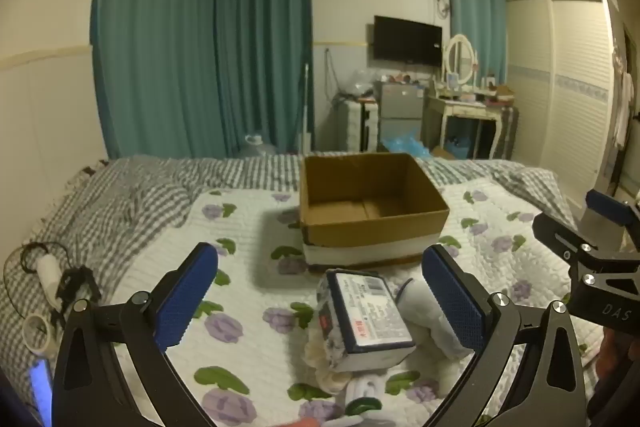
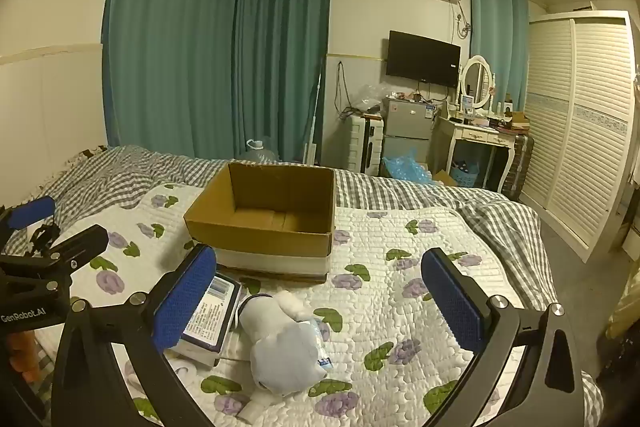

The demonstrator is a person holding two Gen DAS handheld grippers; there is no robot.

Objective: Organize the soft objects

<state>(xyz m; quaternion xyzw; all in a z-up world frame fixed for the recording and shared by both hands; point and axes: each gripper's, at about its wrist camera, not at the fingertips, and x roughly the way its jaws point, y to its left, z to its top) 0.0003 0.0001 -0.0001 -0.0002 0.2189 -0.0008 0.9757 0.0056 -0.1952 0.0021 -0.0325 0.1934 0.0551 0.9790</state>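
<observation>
An open, empty cardboard box [image 1: 370,205] stands on the floral quilt [image 1: 248,227]; it also shows in the right wrist view [image 2: 266,217]. In front of it lie a wrapped packet with a printed label [image 1: 366,319], also in the right wrist view [image 2: 210,319], and a pale blue and white plush toy [image 2: 280,341], partly hidden in the left wrist view [image 1: 420,311]. My left gripper [image 1: 320,301] is open, its jaws either side of the packet. My right gripper [image 2: 320,301] is open above the plush toy. Each gripper shows at the edge of the other's view.
Cables and a white roll of tape [image 1: 38,333] lie on the checked sheet at the left. Beyond the bed are teal curtains [image 2: 216,47], a small fridge [image 2: 406,131], a dressing table [image 2: 480,139] and a white wardrobe [image 2: 580,123].
</observation>
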